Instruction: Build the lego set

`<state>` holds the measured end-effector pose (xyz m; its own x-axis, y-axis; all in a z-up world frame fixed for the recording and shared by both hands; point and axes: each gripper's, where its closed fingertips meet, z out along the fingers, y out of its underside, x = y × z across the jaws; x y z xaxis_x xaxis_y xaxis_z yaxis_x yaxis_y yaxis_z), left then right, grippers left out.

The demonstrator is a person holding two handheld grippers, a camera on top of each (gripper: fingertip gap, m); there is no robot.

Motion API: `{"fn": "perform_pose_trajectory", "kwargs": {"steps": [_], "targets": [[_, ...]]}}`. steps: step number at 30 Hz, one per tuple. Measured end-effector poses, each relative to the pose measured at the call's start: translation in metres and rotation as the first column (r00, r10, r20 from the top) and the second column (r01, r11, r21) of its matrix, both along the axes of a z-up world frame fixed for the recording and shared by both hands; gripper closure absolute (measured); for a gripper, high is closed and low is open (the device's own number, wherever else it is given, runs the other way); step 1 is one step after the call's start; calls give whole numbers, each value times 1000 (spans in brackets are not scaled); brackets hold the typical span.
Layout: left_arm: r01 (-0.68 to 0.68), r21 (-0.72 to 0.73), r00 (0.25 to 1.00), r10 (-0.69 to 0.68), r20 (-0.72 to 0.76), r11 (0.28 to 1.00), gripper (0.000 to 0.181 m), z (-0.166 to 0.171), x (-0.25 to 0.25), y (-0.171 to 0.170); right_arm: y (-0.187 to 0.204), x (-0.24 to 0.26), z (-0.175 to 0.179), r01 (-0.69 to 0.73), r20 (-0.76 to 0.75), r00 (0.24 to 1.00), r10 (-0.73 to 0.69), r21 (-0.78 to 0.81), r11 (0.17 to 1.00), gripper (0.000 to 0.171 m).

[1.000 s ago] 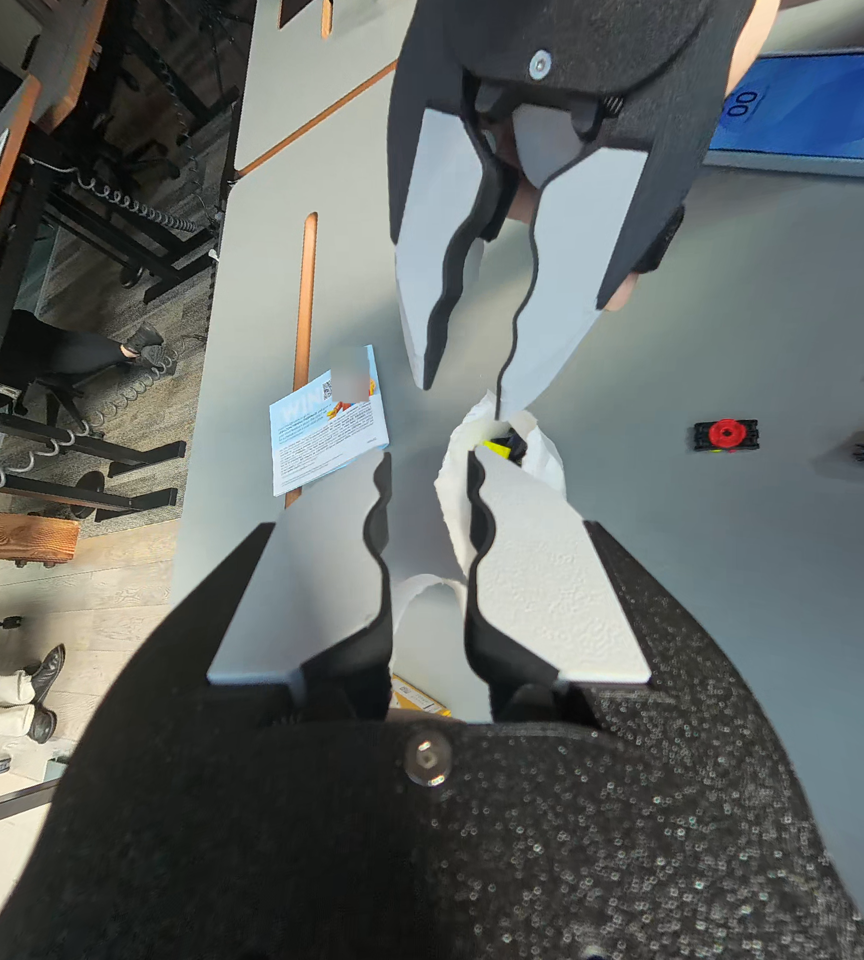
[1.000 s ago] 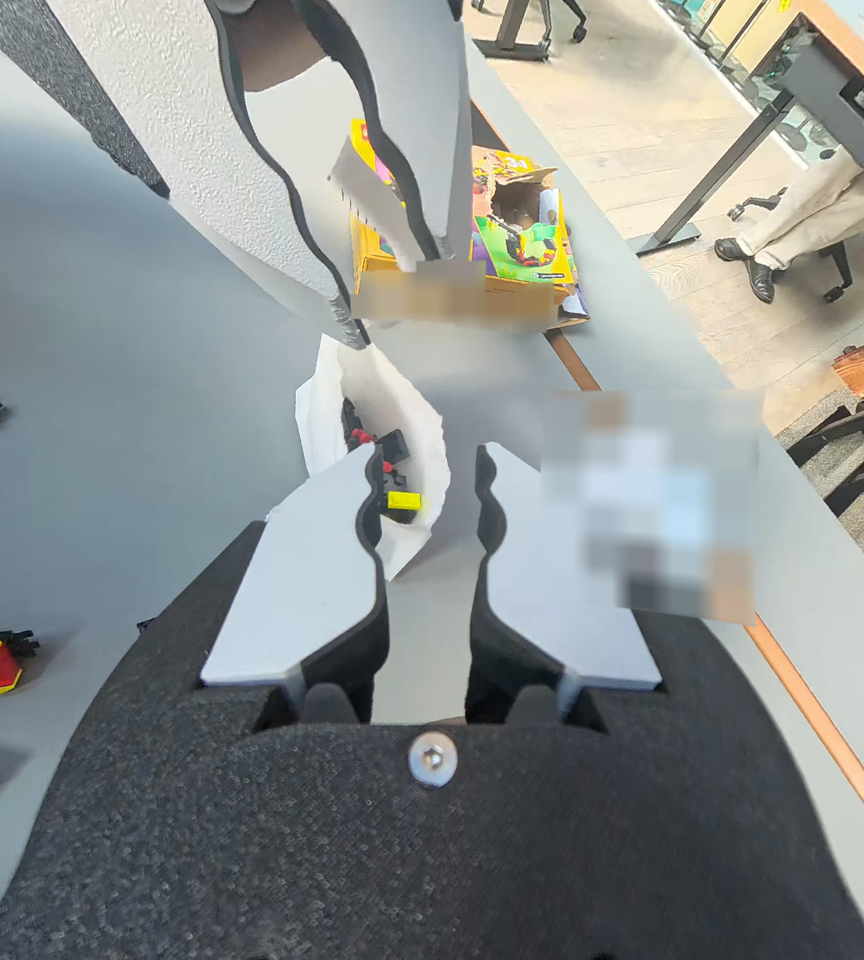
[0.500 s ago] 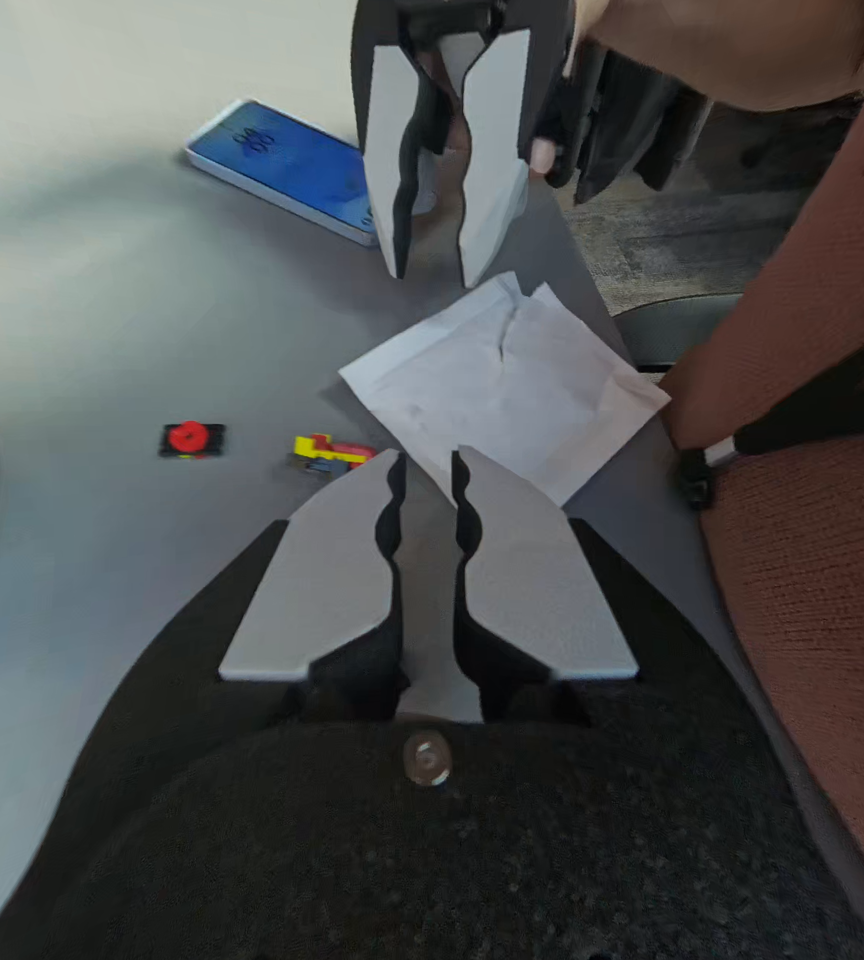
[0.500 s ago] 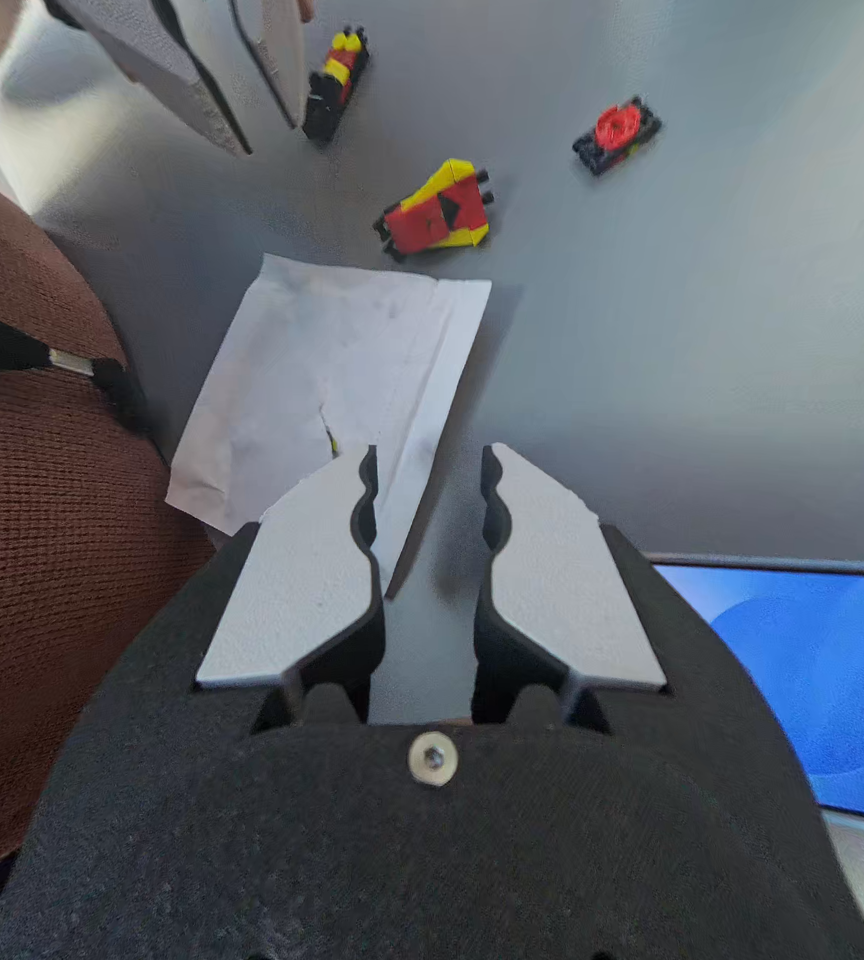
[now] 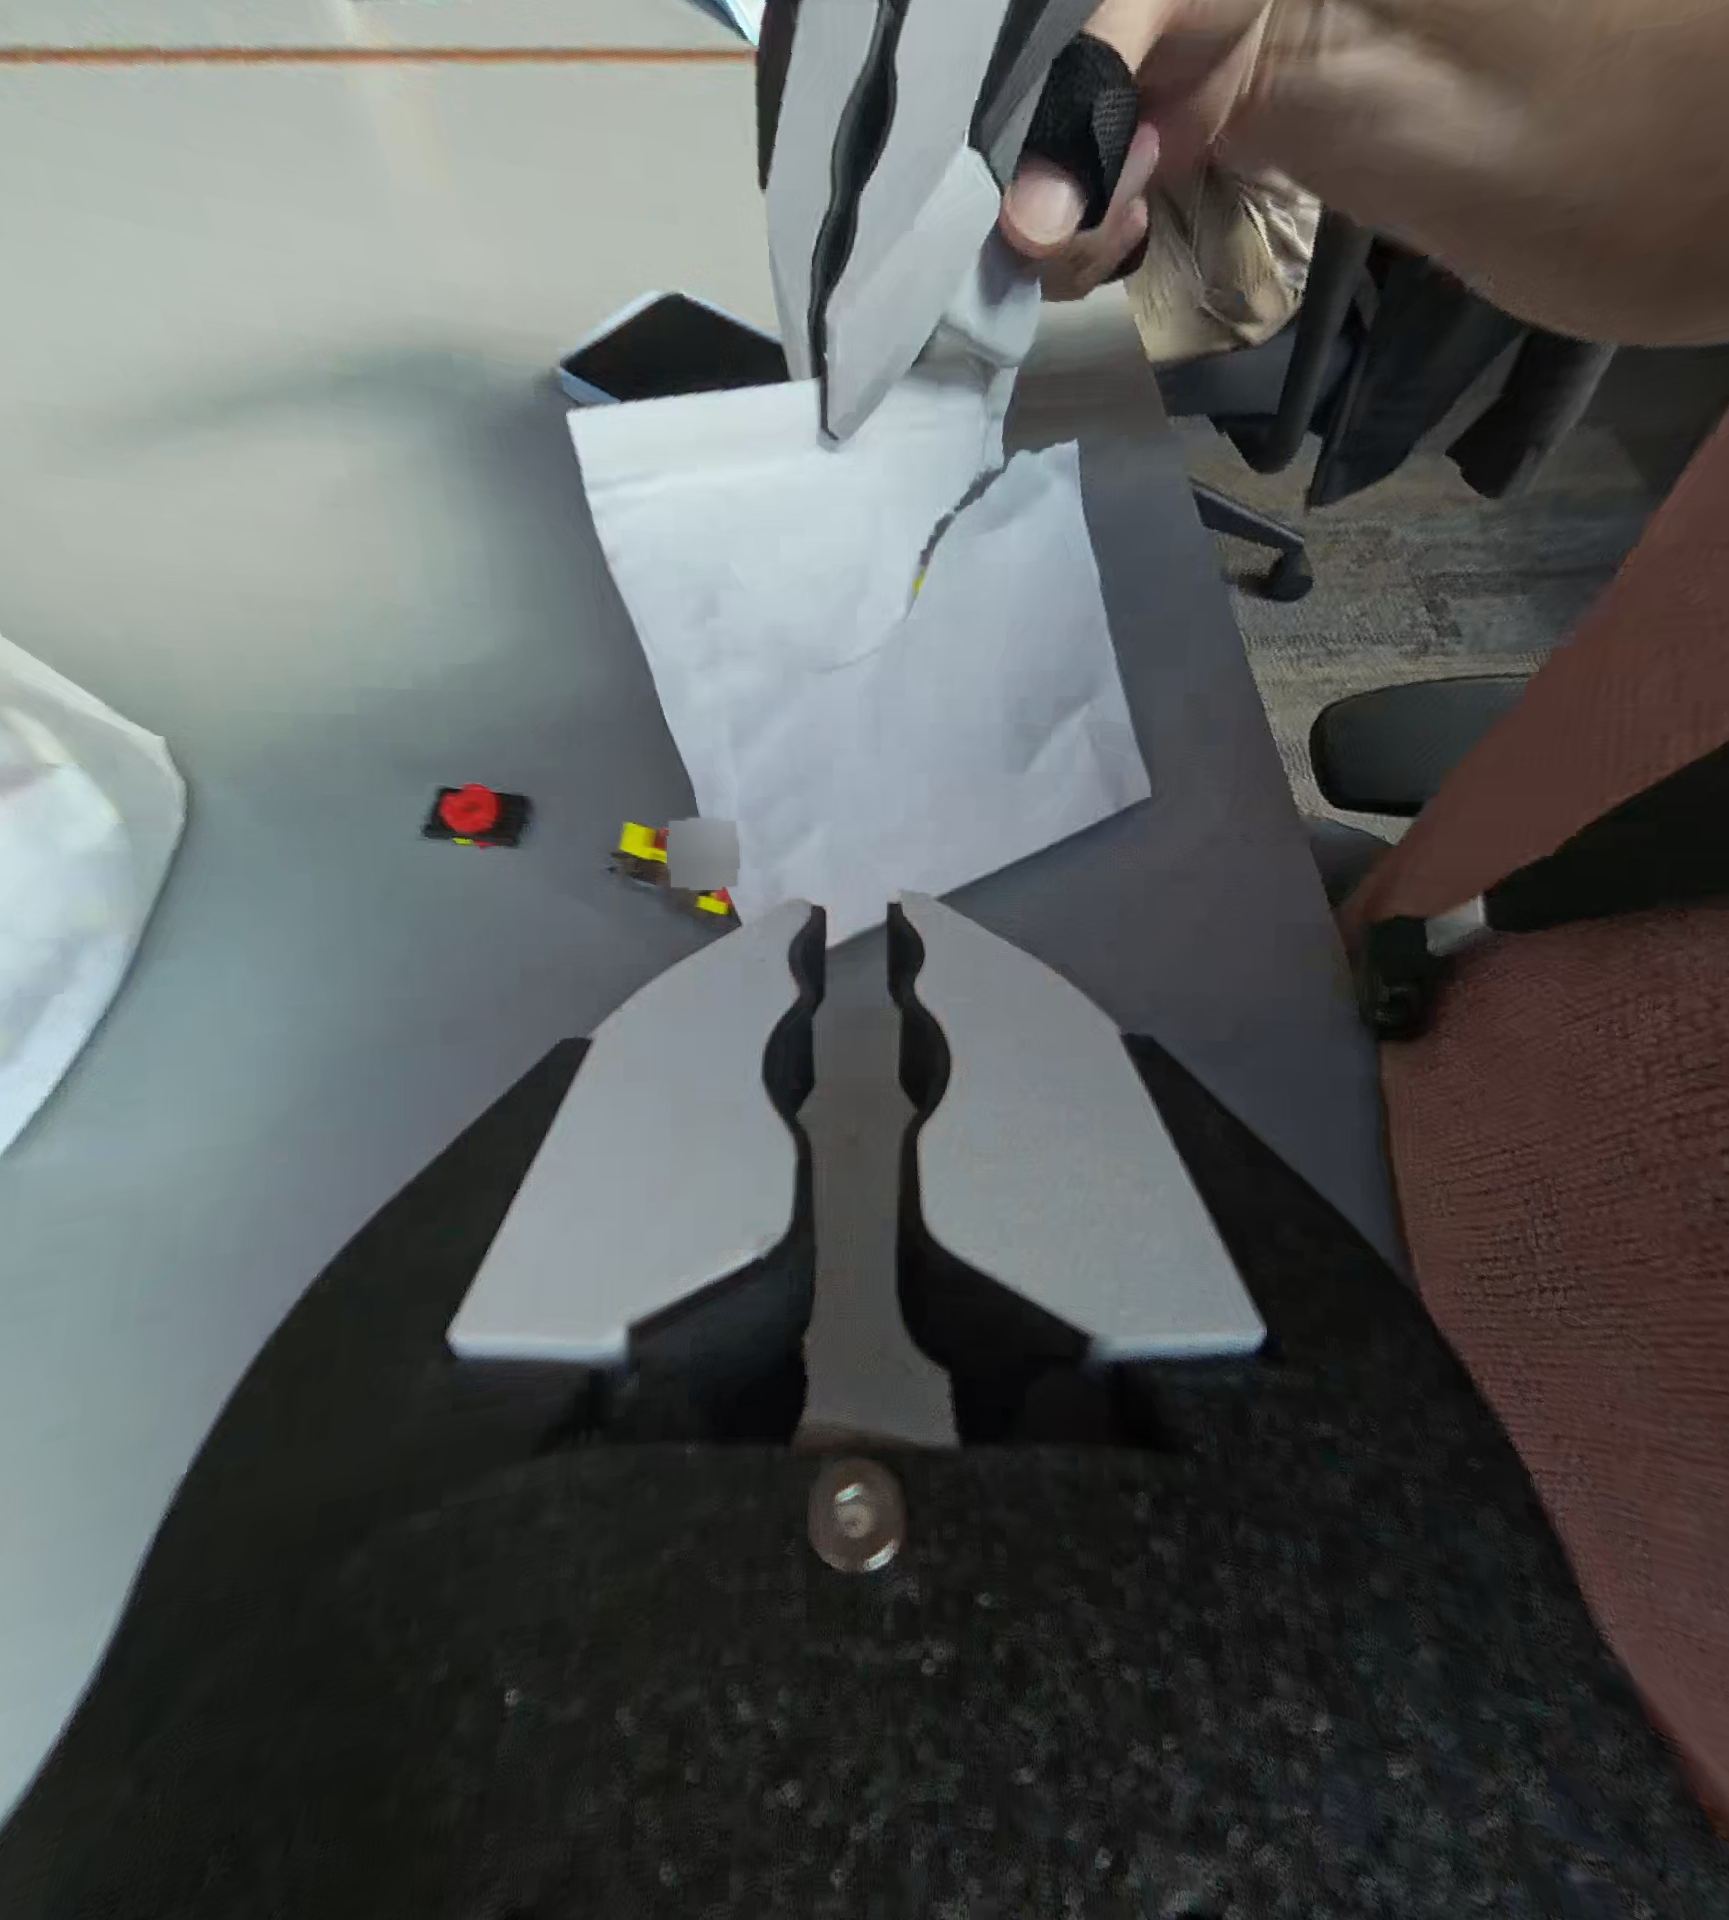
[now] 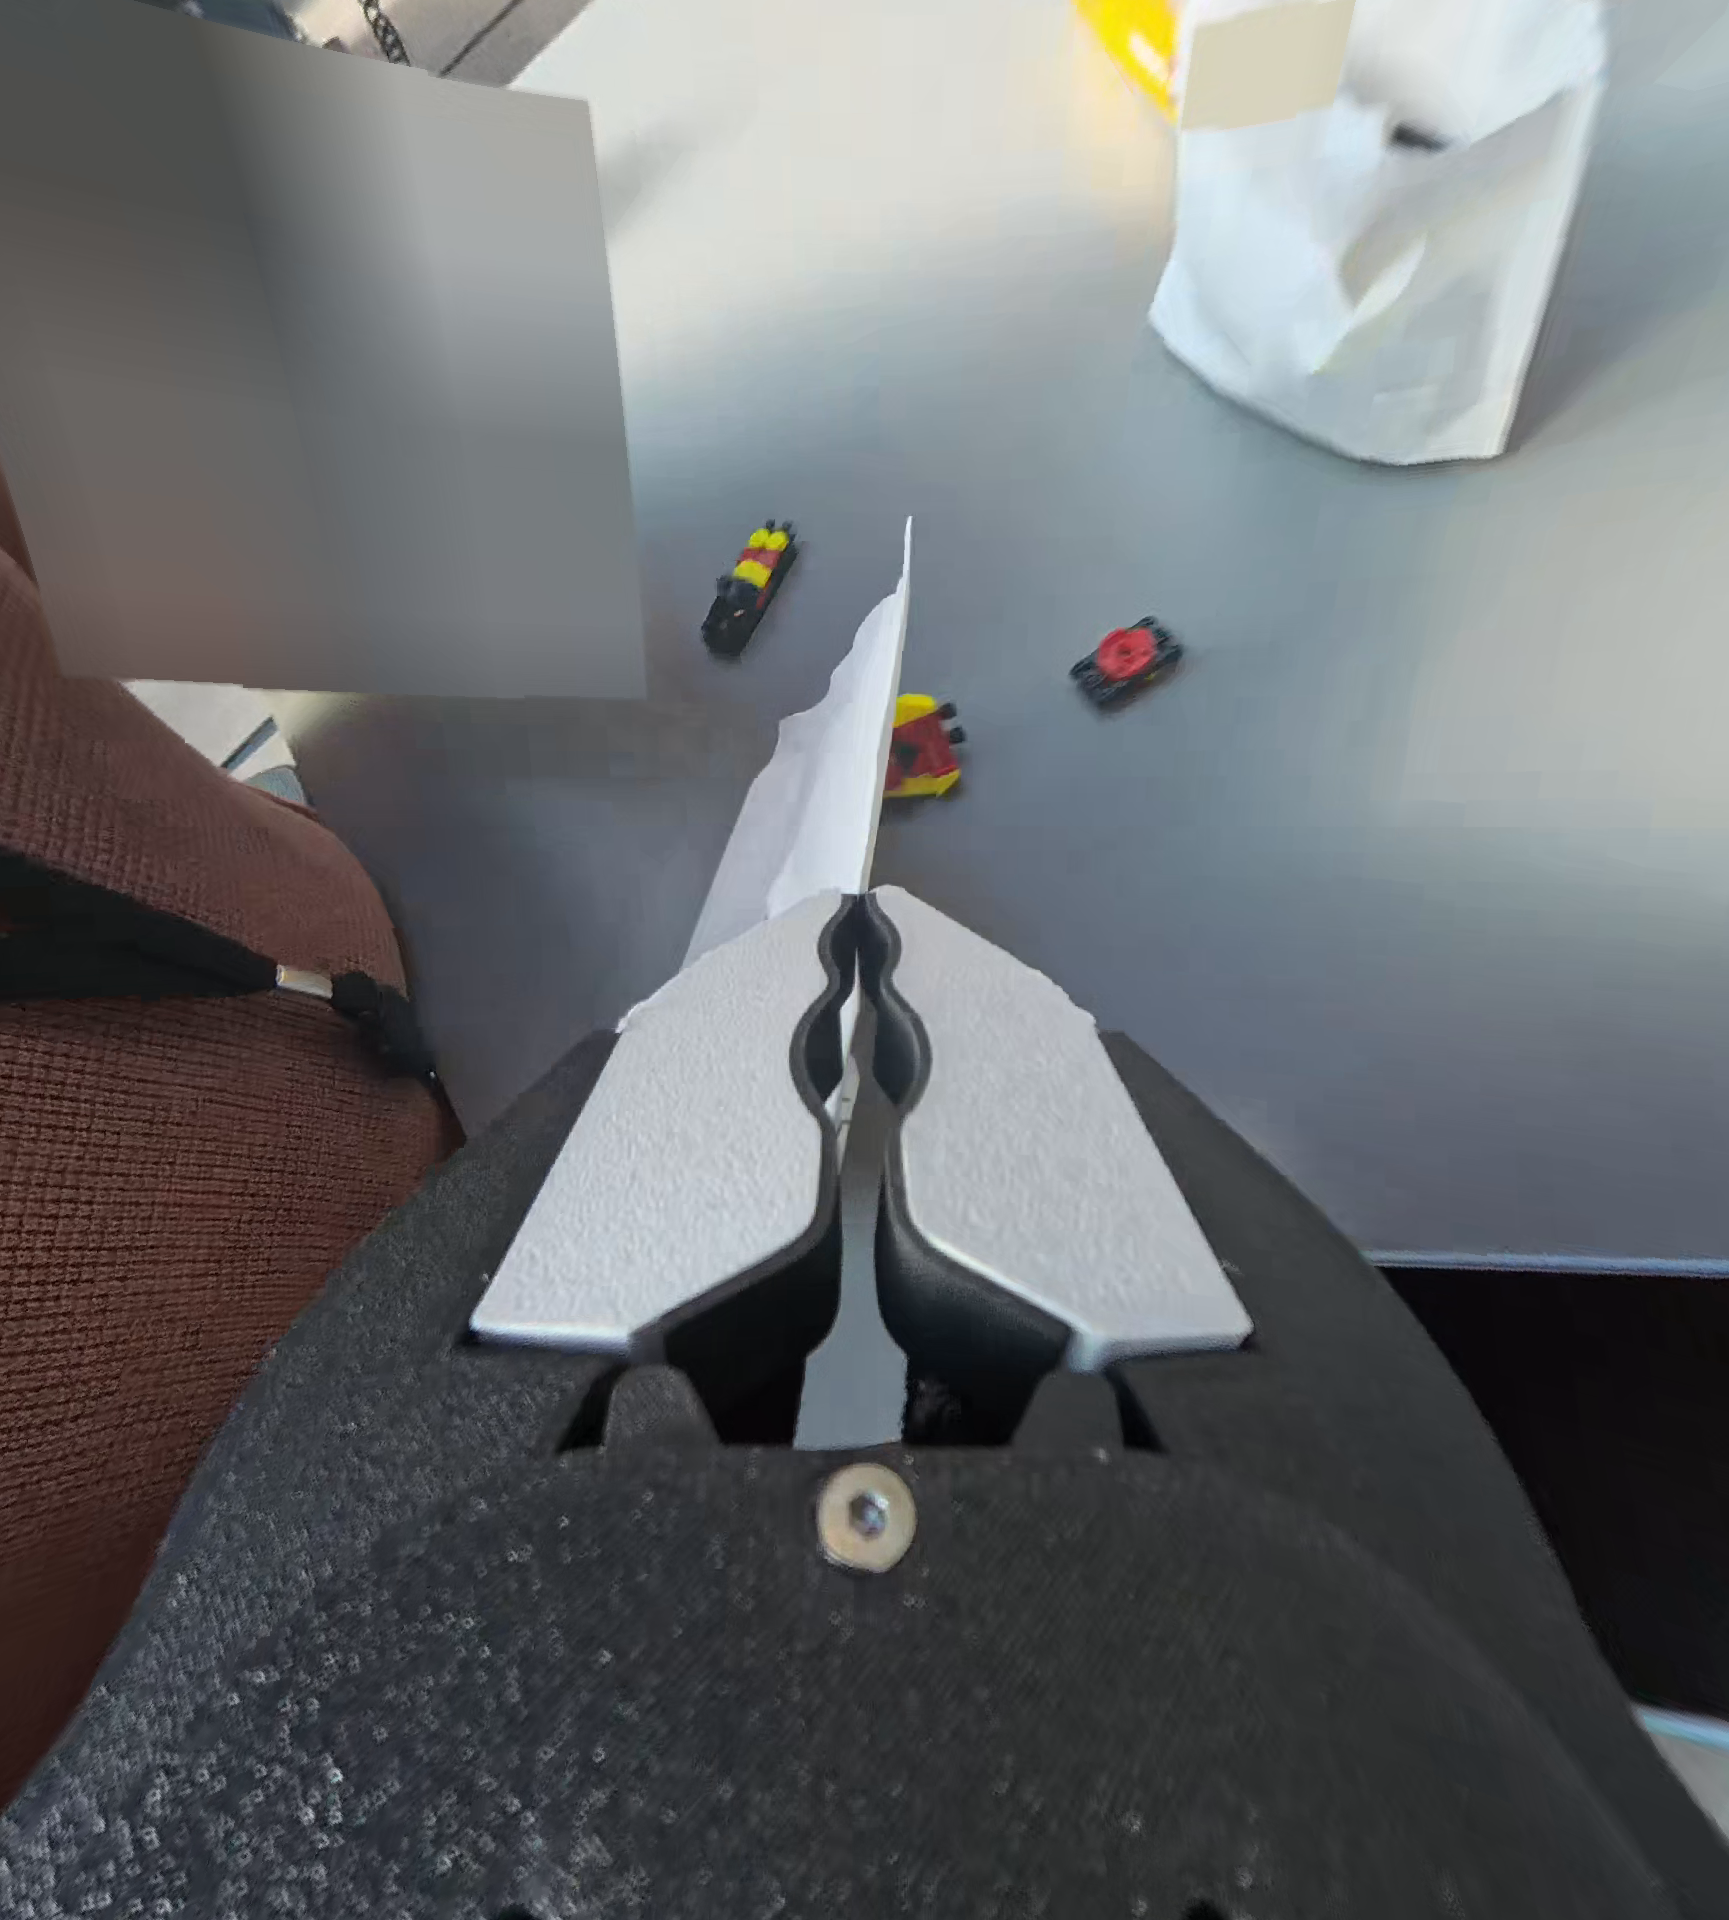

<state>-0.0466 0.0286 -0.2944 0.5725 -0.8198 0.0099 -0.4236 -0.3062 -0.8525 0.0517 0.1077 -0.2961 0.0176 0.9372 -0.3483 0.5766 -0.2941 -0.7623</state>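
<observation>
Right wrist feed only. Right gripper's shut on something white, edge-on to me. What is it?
Observer: A white paper bag. The left wrist view shows its flat face, pinched at the top edge by the right gripper.
Operator: Intact?
Observer: No. A tear runs down from the top edge, just beside the grip.
Operator: Anything inside?
Observer: A yellow piece shows through the lower end of the tear; the rest is hidden.
Operator: Left gripper?
Observer: The left gripper is open and empty, its tips at the bag's bottom corner.
</observation>
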Motion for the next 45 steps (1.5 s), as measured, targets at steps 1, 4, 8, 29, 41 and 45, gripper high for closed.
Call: {"fn": "perform_pose_trajectory", "kwargs": {"steps": [1,4,8,29,41,45], "targets": [[-33,32,999,33,18,999,171,12,-11,6,20,4,12,41,-21,999,-40,23,999,171],[-88,77,995,84,59,993,171,33,-32,17,74,9,41,126,-107,986,-129,-35,991,171],[-98,85,994,95,46,991,171,28,-37,25,131,3,44,187,-186,960,-208,-125,974,171],[-130,84,991,131,2,988,171,-16,-23,67,83,-56,59,230,-187,967,-170,374,899,171],[-68,14,979,70,-193,998,174,-53,-21,122,86,-55,1,338,-177,937,-302,229,913,171],[23,-24,959,-29,-281,999,175,-66,-4,126,93,-38,-22,368,-111,929,-352,215,904,171]]}}
